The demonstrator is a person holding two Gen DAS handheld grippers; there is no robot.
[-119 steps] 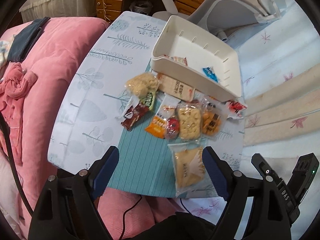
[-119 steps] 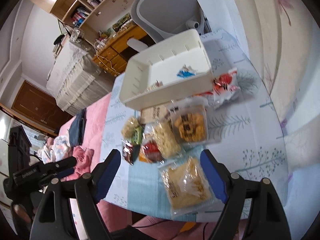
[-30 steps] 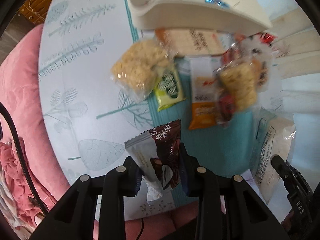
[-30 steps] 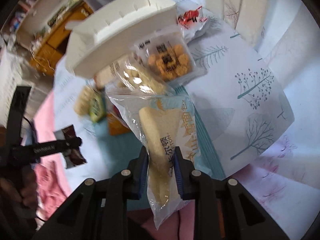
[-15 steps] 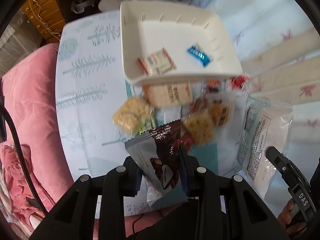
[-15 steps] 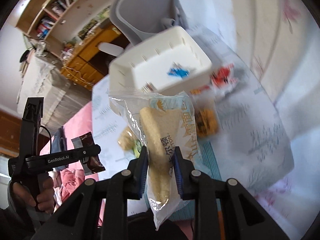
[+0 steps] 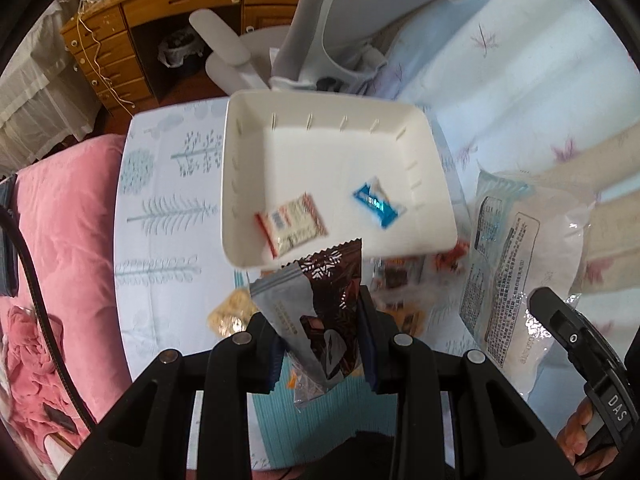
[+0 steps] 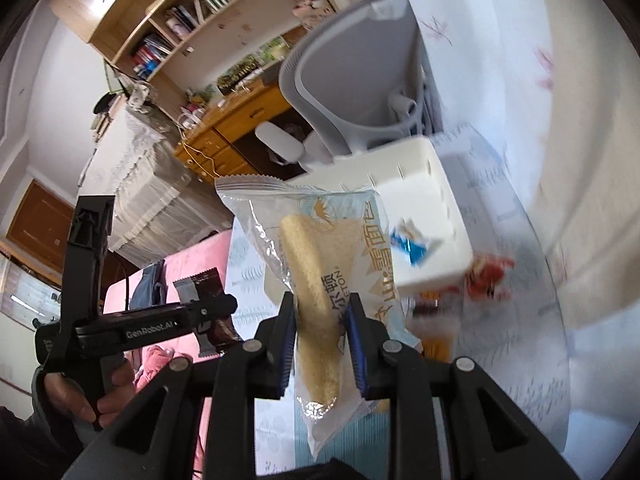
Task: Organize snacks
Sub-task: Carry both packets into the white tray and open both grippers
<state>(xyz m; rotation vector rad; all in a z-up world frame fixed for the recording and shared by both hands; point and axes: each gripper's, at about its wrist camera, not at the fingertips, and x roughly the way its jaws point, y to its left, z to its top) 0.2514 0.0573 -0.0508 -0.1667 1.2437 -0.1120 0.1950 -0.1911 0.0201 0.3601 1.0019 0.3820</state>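
Left gripper (image 7: 322,344) jaws clench a brown-grey packet (image 7: 316,312); right gripper (image 8: 322,340) jaws clench a clear bread bag (image 8: 316,280), both poking toward 12 o'clock.

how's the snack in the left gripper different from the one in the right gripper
The brown packet is opaque, dark brown and grey; the bread bag is clear, showing pale bread. The brown packet is the smaller, the bread bag the larger. Both are sealed, clamped in a gripper and held above the table, outside the white bin.

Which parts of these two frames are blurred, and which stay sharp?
Left wrist view: the brown packet in the left gripper is sharp; loose snacks below smear. Right wrist view: the bread bag is crisp; the white tray and tablecloth streak.
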